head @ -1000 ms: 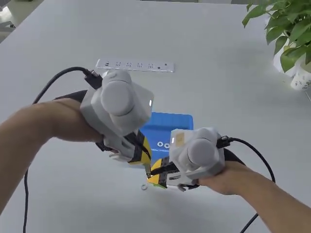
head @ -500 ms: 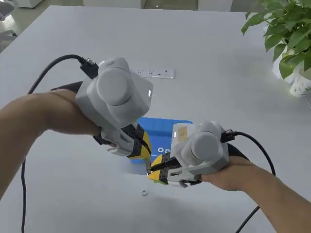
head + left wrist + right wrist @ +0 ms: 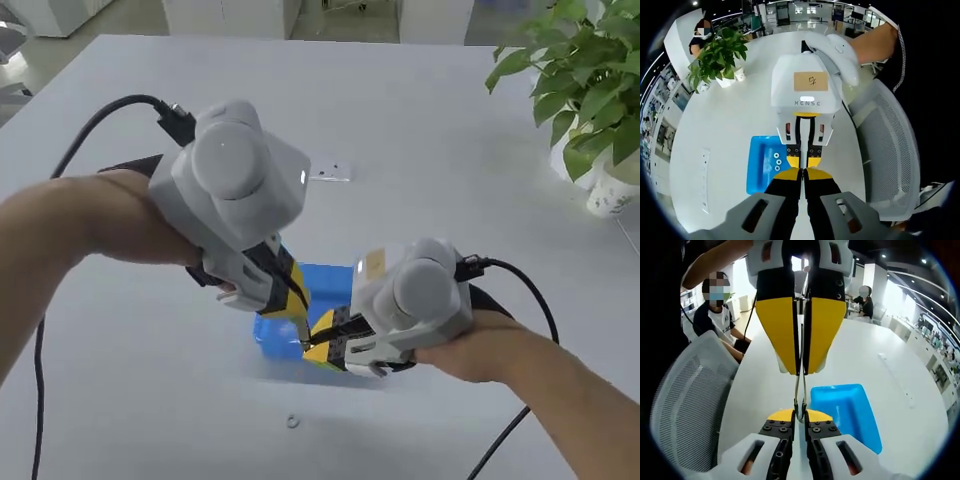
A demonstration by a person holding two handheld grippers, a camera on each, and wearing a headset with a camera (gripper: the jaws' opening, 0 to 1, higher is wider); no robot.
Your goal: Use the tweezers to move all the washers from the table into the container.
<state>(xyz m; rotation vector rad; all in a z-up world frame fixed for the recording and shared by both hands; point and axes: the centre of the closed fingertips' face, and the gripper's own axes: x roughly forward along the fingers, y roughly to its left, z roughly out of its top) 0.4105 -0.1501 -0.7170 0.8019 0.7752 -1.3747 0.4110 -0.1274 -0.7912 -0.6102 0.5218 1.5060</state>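
Observation:
Thin metal tweezers (image 3: 799,385) run between the two grippers, which face each other tip to tip. My left gripper (image 3: 298,318) (image 3: 803,172) is shut on one end, and my right gripper (image 3: 318,352) (image 3: 799,416) is shut on the other. Both hang just above the blue container (image 3: 272,332) (image 3: 757,170) (image 3: 845,405), which they partly hide in the head view. Three washers (image 3: 776,162) lie inside the container. One small washer (image 3: 292,421) lies on the white table in front of the container, apart from both grippers.
A white power strip (image 3: 330,173) (image 3: 704,180) lies beyond the container. A potted plant (image 3: 585,70) stands at the table's far right. A mesh chair (image 3: 685,405) stands beside the table. People sit in the background.
The head camera has tilted. Both grippers have drawn away from the loose washer and now sit over the container's near edge, still joined at the tweezers.

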